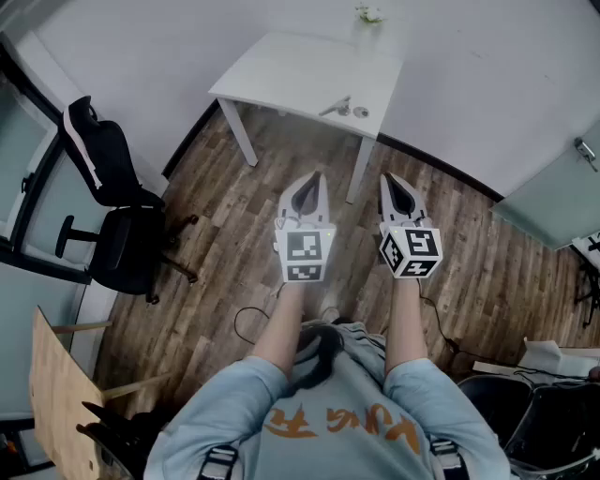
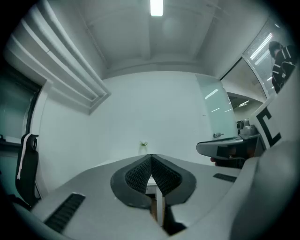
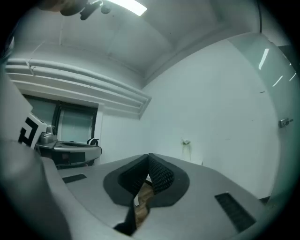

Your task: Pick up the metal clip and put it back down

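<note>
A small metal clip (image 1: pixel 335 107) lies on the white table (image 1: pixel 281 70) near its front right edge, beside a small round metal piece (image 1: pixel 361 112). Both grippers hang level above the wood floor, short of the table. My left gripper (image 1: pixel 310 178) is shut with its tips together and nothing between them; in the left gripper view its jaws (image 2: pixel 151 157) meet at the tips. My right gripper (image 1: pixel 393 179) is also shut and empty, with its pads (image 3: pixel 159 176) touching at the tip (image 3: pixel 149 157). The clip is far from both.
A black office chair (image 1: pixel 117 225) stands at the left by a glass wall. A wooden board (image 1: pixel 56 394) leans at the lower left. Black bins and boxes (image 1: pixel 534 412) sit at the lower right. A small plant (image 1: pixel 368 14) rests at the table's far edge. A glass door (image 1: pixel 562 187) is right.
</note>
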Motion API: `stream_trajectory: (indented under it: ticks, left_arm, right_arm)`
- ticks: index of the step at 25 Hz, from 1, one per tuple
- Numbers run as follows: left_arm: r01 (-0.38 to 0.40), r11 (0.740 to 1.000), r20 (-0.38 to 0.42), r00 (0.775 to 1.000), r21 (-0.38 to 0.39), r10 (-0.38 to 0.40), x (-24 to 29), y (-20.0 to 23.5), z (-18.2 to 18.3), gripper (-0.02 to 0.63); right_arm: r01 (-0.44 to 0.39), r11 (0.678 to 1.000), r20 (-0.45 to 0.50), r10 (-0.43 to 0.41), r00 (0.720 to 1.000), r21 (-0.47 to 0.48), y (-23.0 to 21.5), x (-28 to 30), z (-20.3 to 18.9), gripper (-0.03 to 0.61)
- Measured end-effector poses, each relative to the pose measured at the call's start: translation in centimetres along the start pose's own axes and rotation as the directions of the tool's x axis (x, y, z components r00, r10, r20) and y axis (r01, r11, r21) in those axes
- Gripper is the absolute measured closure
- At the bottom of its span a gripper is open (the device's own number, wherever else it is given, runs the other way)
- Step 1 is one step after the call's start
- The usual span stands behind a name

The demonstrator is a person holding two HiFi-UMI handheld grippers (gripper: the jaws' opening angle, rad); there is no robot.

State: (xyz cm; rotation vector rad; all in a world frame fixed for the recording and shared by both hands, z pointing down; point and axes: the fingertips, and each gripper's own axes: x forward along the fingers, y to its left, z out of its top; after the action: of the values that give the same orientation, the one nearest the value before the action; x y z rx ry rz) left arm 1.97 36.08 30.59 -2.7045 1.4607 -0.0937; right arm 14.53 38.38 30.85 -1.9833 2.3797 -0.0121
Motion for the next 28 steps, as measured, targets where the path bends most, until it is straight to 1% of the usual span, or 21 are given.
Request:
stream_trajectory:
  ticks: [4, 7, 9, 11, 14, 17, 18, 21, 23, 25, 28]
  left_arm:
    - [-0.01, 1.0, -0.004, 1.0, -0.002, 0.01, 0.2, -0.7, -0.1, 0.591]
    - [-0.024, 1.0, -0.007, 1.0, -0.01, 0.024, 0.4, -0.8, -0.2, 0.59]
    - [-0.034, 0.999, -0.006, 0.999, -0.011, 0.034, 0.6, -0.9, -0.2, 0.59]
    - [-0.036, 0.999, -0.007, 0.999, -0.003, 0.036, 1.2, -1.3, -0.1, 0.591]
    - [-0.033, 0.999, -0.024, 0.999, 0.034, 0.034, 2.4, -1.6, 0.0, 0.59]
    - [-0.04, 0.997, -0.043, 0.998, 0.068, 0.043, 3.0, -0.3, 0.3, 0.591]
    - [-0.035, 0.997, -0.04, 0.998, 0.069, 0.038, 3.4, -0.3, 0.5, 0.589]
    - [-0.01, 0.998, -0.027, 1.0, 0.056, 0.012, 5.0, -0.8, 0.4, 0.59]
    - [-0.005, 0.998, -0.032, 0.999, 0.06, 0.007, 6.2, -0.4, -0.2, 0.591]
    - [-0.018, 0.999, -0.035, 0.999, 0.045, 0.019, 7.8, 0.9, -0.9, 0.589]
    - [-0.052, 0.999, -0.031, 0.998, 0.001, 0.052, 11.0, 4.0, -2.2, 0.591]
  right_arm:
    - [-0.031, 0.999, 0.032, 0.03, 0.999, 0.017, -0.3, -0.2, 0.5, 0.566]
    - [-0.072, 0.997, 0.02, 0.072, 0.997, 0.008, -0.2, -0.1, 0.2, 0.566]
    - [-0.08, 0.997, 0.012, 0.08, 0.997, 0.0, -0.8, -0.1, 0.1, 0.566]
    - [-0.075, 0.997, 0.015, 0.075, 0.997, 0.019, -2.1, 0.2, 0.1, 0.566]
    - [-0.054, 0.996, 0.021, 0.053, 0.998, 0.066, -4.1, 0.7, 0.0, 0.566]
    - [-0.077, 0.989, 0.044, 0.072, 0.996, 0.124, -3.7, 1.4, -0.4, 0.566]
    - [-0.094, 0.988, 0.045, 0.089, 0.995, 0.125, -3.6, 1.6, -0.5, 0.566]
    - [-0.14, 0.987, 0.024, 0.139, 0.99, 0.08, -3.9, 2.9, -0.9, 0.566]
    - [-0.14, 0.989, 0.015, 0.14, 0.99, 0.055, -4.4, 4.4, -1.1, 0.566]
    - [-0.14, 0.989, 0.012, 0.14, 0.99, 0.037, -4.8, 6.3, -1.4, 0.566]
    - [-0.15, 0.989, -0.002, 0.15, 0.989, 0.012, -5.4, 10.2, -2.6, 0.566]
